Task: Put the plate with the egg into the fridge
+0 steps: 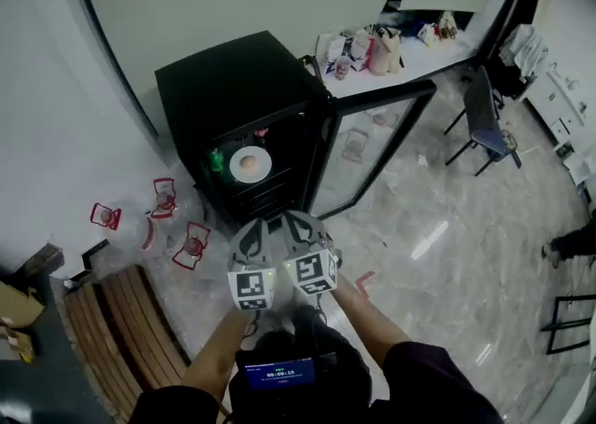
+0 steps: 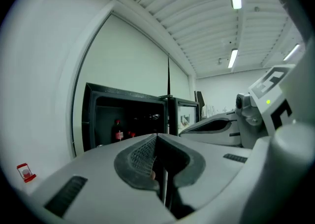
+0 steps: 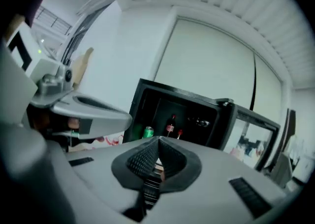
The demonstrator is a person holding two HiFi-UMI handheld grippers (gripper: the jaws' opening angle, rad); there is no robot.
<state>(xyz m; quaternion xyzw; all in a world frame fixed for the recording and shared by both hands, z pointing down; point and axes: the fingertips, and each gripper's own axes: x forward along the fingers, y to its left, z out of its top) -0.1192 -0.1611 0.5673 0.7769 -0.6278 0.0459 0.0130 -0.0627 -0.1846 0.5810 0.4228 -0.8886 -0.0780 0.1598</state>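
Observation:
A black fridge stands with its glass door swung open to the right. Inside, on a shelf, lies a white plate with an egg on it, next to a green can. My left gripper and right gripper are held side by side in front of the fridge, well short of it. Both are shut with nothing between the jaws. The left gripper view shows its pads meeting, with a dark bottle in the fridge beyond. In the right gripper view the shut pads hide the plate.
Several red-framed glass objects lie on the floor left of the fridge. A wooden bench is at the lower left. Behind the fridge a white table carries bags. A chair stands at the right, and a person's foot shows at the far right.

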